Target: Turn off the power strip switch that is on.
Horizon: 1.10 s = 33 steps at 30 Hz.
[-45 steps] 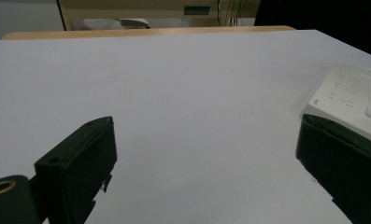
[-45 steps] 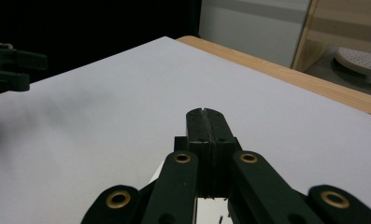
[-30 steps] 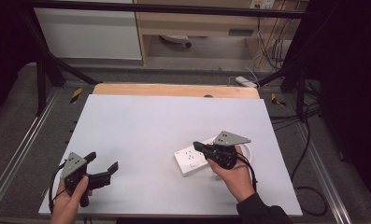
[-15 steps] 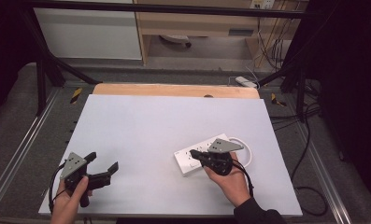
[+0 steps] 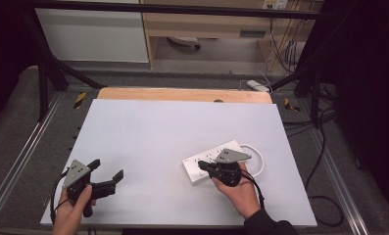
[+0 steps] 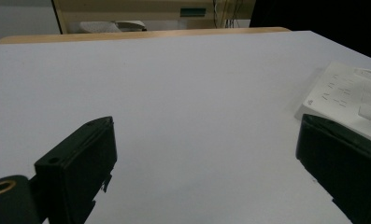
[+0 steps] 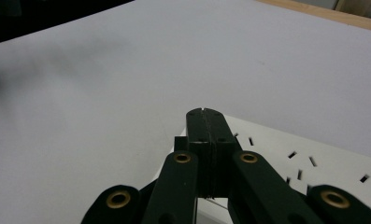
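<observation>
A pale grey surface (image 5: 172,142) with a wooden strip along its far edge sits in a dim room, with cabinets and loose cables beyond it. Toward the near right of the surface lies a white power strip (image 5: 206,161), angled, its white cord (image 5: 257,157) looping out behind it. The right gripper (image 5: 202,165) rests over the strip — its jaws pressed flat together with nothing between them, tips above the strip's socket face near its left end; whether they touch it cannot be told. At the near left corner, well apart from the strip, the left gripper (image 5: 109,171) is held low over bare surface, its jaws spread wide and empty — the strip shows past its right jaw.
</observation>
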{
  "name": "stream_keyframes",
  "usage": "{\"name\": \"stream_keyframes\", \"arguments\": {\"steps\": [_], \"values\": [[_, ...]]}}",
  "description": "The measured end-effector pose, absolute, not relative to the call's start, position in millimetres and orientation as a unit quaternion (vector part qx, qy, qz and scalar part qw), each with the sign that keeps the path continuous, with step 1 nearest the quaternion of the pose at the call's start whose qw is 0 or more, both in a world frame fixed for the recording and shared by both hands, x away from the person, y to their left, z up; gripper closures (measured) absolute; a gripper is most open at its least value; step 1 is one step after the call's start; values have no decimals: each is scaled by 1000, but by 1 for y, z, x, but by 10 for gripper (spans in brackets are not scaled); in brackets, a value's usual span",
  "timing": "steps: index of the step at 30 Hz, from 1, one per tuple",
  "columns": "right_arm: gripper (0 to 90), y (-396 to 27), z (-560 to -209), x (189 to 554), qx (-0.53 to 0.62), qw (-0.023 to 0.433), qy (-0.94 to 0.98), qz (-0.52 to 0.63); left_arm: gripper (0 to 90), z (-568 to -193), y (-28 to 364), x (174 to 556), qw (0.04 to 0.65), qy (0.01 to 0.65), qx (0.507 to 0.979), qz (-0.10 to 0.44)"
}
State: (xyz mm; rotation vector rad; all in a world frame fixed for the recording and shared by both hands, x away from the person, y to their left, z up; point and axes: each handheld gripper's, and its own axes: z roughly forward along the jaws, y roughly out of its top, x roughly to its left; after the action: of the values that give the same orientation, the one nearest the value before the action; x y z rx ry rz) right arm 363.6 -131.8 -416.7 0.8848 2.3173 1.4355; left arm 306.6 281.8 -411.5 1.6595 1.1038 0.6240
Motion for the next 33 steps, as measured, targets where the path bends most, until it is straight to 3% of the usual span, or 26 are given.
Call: {"name": "stream_keyframes", "arguments": {"steps": [33], "values": [[900, -126, -442, 365, 324, 130, 822, 450, 51, -412, 282, 306, 497, 458, 690, 260]]}}
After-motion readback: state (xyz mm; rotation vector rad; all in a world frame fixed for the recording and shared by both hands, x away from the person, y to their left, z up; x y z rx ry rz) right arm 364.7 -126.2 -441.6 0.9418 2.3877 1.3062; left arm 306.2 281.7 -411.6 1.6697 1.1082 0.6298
